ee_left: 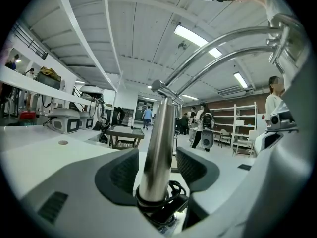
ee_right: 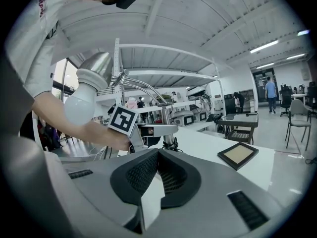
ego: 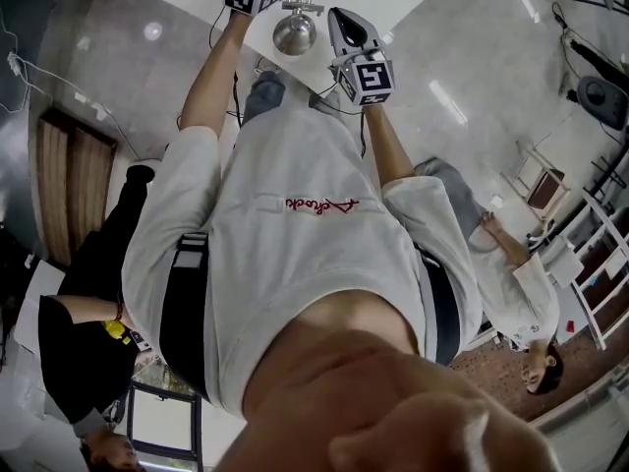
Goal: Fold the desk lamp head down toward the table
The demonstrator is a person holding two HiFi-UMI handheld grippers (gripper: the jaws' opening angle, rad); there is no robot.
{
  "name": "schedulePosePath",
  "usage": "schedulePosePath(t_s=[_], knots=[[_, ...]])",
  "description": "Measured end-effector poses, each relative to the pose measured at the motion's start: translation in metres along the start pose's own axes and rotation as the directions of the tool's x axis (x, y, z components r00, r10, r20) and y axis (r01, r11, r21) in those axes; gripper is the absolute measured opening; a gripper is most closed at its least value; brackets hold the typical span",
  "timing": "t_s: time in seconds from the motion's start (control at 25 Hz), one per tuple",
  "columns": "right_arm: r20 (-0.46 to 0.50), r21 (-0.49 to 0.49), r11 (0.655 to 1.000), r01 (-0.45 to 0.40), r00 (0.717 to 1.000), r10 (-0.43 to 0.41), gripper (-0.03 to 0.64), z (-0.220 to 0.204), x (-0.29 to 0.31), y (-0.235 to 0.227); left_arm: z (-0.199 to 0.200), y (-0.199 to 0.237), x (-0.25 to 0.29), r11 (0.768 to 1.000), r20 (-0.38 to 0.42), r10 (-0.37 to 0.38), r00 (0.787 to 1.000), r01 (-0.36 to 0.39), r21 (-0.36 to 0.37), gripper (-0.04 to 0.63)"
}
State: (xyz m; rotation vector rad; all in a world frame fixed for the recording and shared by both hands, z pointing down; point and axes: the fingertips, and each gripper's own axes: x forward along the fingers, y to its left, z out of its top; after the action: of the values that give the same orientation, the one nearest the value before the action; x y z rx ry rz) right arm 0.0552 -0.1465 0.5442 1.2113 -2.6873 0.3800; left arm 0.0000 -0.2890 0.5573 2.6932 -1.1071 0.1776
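The desk lamp's chrome post (ee_left: 157,148) stands upright between the jaws of my left gripper (ee_left: 157,166). The jaws are open, with a gap between each dark pad (ee_left: 123,172) and the post. A black cable coils round the post's foot. Two chrome arms (ee_left: 223,46) curve up and to the right from the post's top. In the right gripper view the lamp head (ee_right: 96,68), with its white bulb (ee_right: 79,103), hangs high at the left, above the left gripper (ee_right: 148,129). My right gripper (ee_right: 157,175) is shut and empty, off to the side of the lamp. In the head view the lamp head (ego: 295,32) shows between both grippers.
A dark picture frame (ee_right: 237,155) lies flat on the white table (ee_right: 208,143) to the right of the lamp. Behind stand a small table (ee_left: 124,133), shelving (ee_left: 242,128), benches with machines (ee_left: 64,120) and several people.
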Motion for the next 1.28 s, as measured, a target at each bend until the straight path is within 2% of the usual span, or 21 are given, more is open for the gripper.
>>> schedulePosePath(t_s=[0.12,0.28,0.52,0.64,0.72,0.8,0.92,1.0,1.12,1.2,1.28], knots=[[0.001,-0.002,1.0,-0.008,1.0,0.008,0.023,0.001,0.0,0.002,0.01,-0.001,0.005,1.0,0.012,0.001,1.0,-0.001,0.018,0.231],[0.008,-0.011,1.0,-0.022,1.0,0.022,0.023,0.006,0.003,0.006,0.019,0.003,0.006,0.999,0.028,0.02,0.999,-0.021,0.045,0.167],[0.033,-0.047,0.998,-0.051,0.998,0.053,0.023,0.019,0.005,0.012,0.018,0.002,0.006,0.999,0.021,-0.003,1.0,0.002,0.046,0.16],[0.041,-0.164,0.984,-0.066,0.996,0.074,0.023,0.035,0.007,0.017,0.016,0.001,0.005,0.999,0.02,-0.004,1.0,0.003,0.045,0.16],[0.027,-0.287,0.954,-0.083,0.995,0.095,0.023,0.046,0.008,0.024,0.015,0.002,0.006,0.999,0.021,-0.003,1.0,0.002,0.043,0.16],[0.017,-0.42,0.901,-0.109,0.992,0.128,0.023,0.056,0.01,0.03,0.015,0.002,0.006,0.999,0.024,-0.003,1.0,0.002,0.041,0.16],[-0.007,-0.611,0.779,-0.141,0.985,0.173,0.023,0.068,0.012,0.038,0.015,0.003,0.006,0.999,0.025,-0.003,1.0,0.002,0.038,0.16],[-0.02,-0.729,0.67,-0.143,0.982,0.188,0.023,0.073,0.012,0.043,0.014,0.003,0.006,0.999,0.02,-0.005,1.0,0.004,0.04,0.16],[-0.018,-0.877,0.468,-0.111,0.98,0.198,0.023,0.079,0.011,0.051,0.014,0.002,0.007,0.999,0.016,-0.011,1.0,0.011,0.041,0.16],[-0.009,-0.935,0.345,-0.08,0.979,0.204,0.023,0.082,0.011,0.055,0.014,0.001,0.007,0.999,0.015,-0.015,1.0,0.014,0.043,0.16],[0.01,-0.966,0.253,-0.044,0.978,0.208,0.023,0.085,0.012,0.056,0.014,0.001,0.008,0.999,0.017,-0.016,1.0,0.016,0.042,0.16]])
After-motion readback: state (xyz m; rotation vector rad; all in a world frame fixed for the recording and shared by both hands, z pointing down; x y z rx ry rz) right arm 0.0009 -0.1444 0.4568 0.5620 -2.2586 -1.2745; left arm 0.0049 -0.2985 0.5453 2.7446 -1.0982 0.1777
